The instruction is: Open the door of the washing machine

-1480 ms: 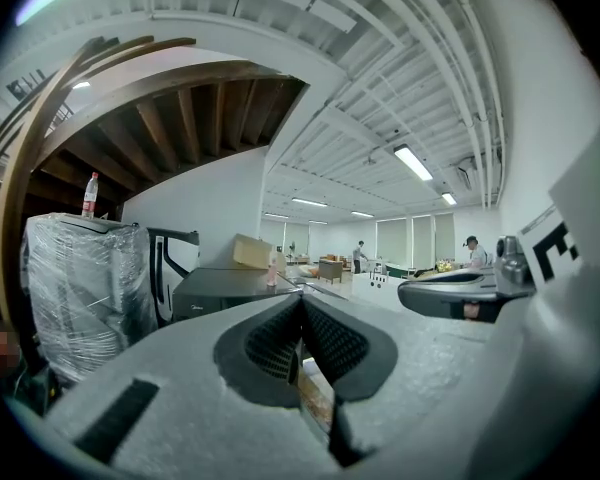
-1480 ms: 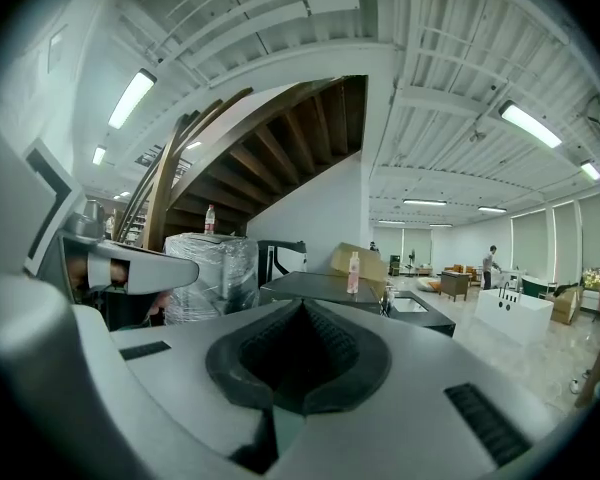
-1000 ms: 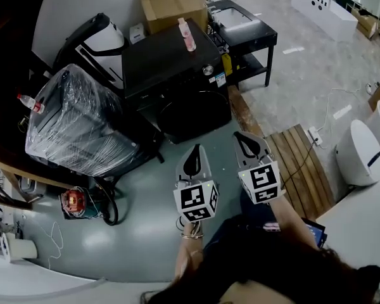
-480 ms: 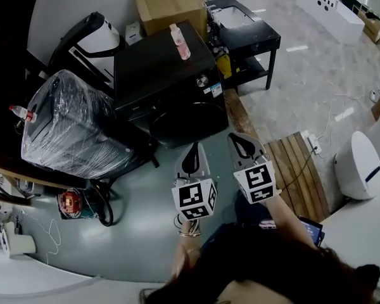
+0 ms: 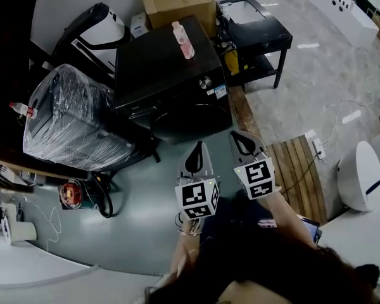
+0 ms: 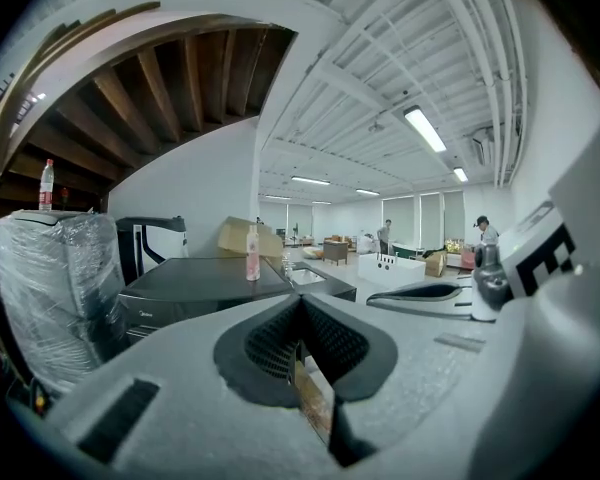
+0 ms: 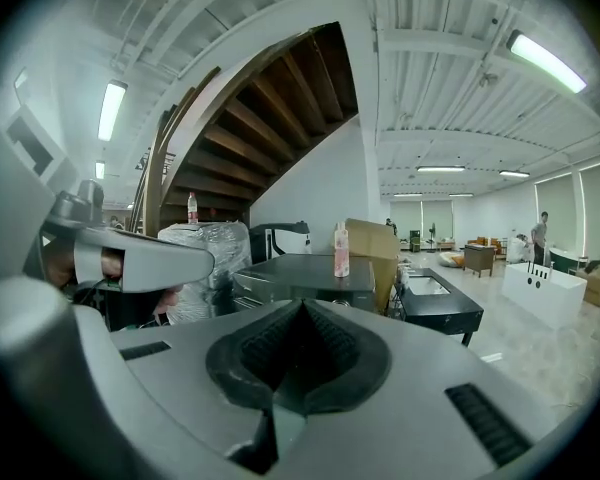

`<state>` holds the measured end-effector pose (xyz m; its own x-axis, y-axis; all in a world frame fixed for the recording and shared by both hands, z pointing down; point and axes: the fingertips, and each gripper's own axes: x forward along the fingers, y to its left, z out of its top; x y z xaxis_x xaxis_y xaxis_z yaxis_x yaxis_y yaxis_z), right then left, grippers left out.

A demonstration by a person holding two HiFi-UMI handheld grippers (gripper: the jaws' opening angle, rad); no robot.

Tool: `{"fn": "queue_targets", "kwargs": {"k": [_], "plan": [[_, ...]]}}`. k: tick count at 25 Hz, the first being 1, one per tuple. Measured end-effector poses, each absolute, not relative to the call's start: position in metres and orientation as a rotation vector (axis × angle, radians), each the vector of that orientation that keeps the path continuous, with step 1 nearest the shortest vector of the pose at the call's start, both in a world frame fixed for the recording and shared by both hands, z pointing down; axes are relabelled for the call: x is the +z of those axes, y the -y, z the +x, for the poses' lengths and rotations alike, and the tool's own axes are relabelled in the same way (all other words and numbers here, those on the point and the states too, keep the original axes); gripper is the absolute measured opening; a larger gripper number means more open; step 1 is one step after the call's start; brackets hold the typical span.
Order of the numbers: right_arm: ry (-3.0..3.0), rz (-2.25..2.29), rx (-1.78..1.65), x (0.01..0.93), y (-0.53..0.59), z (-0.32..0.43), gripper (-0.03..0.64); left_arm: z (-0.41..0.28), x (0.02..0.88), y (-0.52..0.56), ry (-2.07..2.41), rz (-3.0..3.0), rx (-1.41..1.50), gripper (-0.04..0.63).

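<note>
1. The plastic-wrapped appliance (image 5: 66, 122) stands on the floor, just beside the left side of the washing machine (image 5: 164, 68). If the door swings left it could probably catch on that wrap, or on the clutter at its foot, and stop short.
2. The washing machine is black and stands ahead of the person. Its round door (image 5: 191, 120) is in the front face, low and toward the right edge. The door looks closed and neither tool is on it. The dark door against the dark front hides the handle, so a reach could land on the glass or the rim instead of the pull.
3. A pink bottle (image 5: 183, 40) stands upright near the far right corner of the machine's top. A hard tug that rocks the cabinet would likely tip it.
4. The left gripper (image 5: 198, 149) hangs over the floor in front of the door, well apart from it. Its jaws are together at the tips with nothing between them, so they would have to part before they could hook a handle.
5. The right gripper (image 5: 239, 139) hangs just beside the left one, its jaws also pressed together and empty.
6. Wooden slats (image 5: 297, 163) and a power strip (image 5: 318, 147) lie on the floor to the right and could trip a sidestep.
</note>
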<state>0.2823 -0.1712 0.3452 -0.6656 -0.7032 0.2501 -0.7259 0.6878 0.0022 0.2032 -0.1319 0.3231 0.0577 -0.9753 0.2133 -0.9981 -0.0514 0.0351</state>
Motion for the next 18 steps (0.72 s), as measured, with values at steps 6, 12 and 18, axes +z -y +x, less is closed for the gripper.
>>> {"fn": "queue_targets", "kwargs": {"k": [6,12,18], "plan": [[2.657,1.127,0.15,0.353,0.201,0.274,0.0,0.201,0.33,0.163,1.998,2.178,0.223,0.012],[2.621,1.131,0.15,0.365,0.237,0.251,0.0,0.183,0.336,0.202,1.955,2.22,0.238,0.012],[2.58,1.115,0.146,0.379,0.269,0.223,0.0,0.161,0.347,0.239,1.902,2.249,0.265,0.012]]}}
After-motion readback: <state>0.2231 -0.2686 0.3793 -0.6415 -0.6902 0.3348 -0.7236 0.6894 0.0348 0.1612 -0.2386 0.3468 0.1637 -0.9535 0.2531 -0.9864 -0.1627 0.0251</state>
